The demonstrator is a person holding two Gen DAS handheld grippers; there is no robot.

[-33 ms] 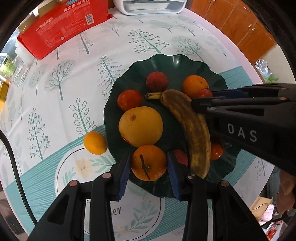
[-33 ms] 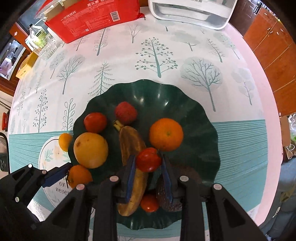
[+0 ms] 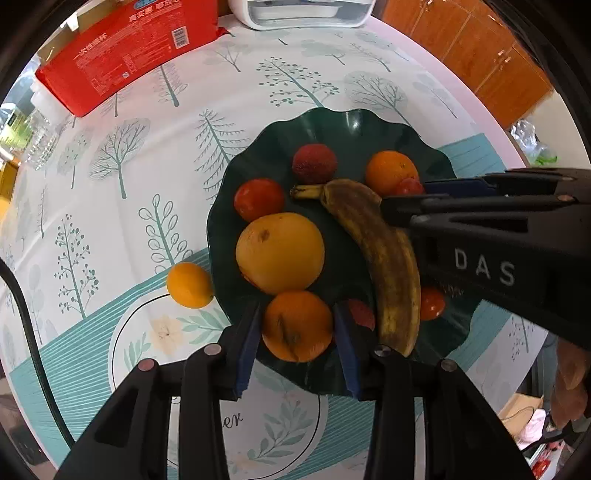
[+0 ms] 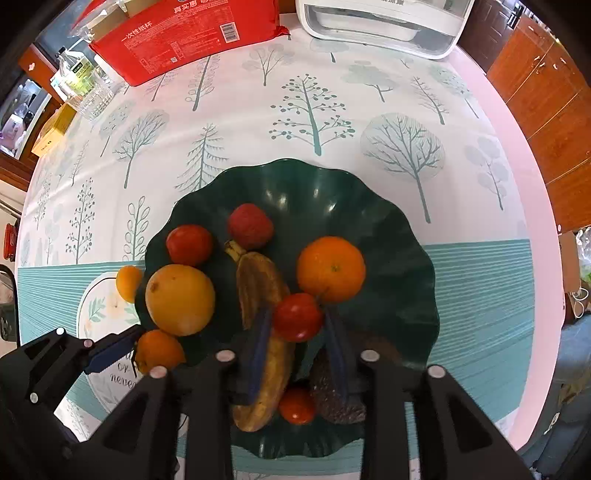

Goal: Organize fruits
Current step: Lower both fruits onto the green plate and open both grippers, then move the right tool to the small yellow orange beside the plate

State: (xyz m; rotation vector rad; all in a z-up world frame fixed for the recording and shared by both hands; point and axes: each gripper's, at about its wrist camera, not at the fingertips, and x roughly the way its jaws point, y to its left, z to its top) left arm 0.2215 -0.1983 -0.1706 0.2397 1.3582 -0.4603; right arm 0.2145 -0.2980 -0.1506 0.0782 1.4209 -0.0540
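Note:
A dark green wavy plate point(image 3: 351, 118) point(image 4: 295, 170) holds a browned banana point(image 3: 384, 251), a big yellow citrus point(image 3: 280, 253), an orange point(image 4: 330, 269), tomatoes and a rough red fruit point(image 4: 250, 226). My left gripper point(image 3: 297, 328) is shut on a small orange point(image 3: 297, 325) over the plate's near rim. My right gripper point(image 4: 298, 325) reaches in from the right; its jaws are opening, and a red tomato point(image 4: 297, 316) sits between the pads, against the banana. Another small orange point(image 3: 189, 285) lies on the cloth left of the plate.
A red paper-cup pack point(image 4: 184, 33) and a white appliance point(image 4: 380, 22) stand at the table's far edge, glass bottles point(image 4: 85, 85) at far left. Wooden cabinets point(image 4: 546, 92) lie beyond the right edge. A dark rough lump point(image 4: 332, 391) rests in the plate's near side.

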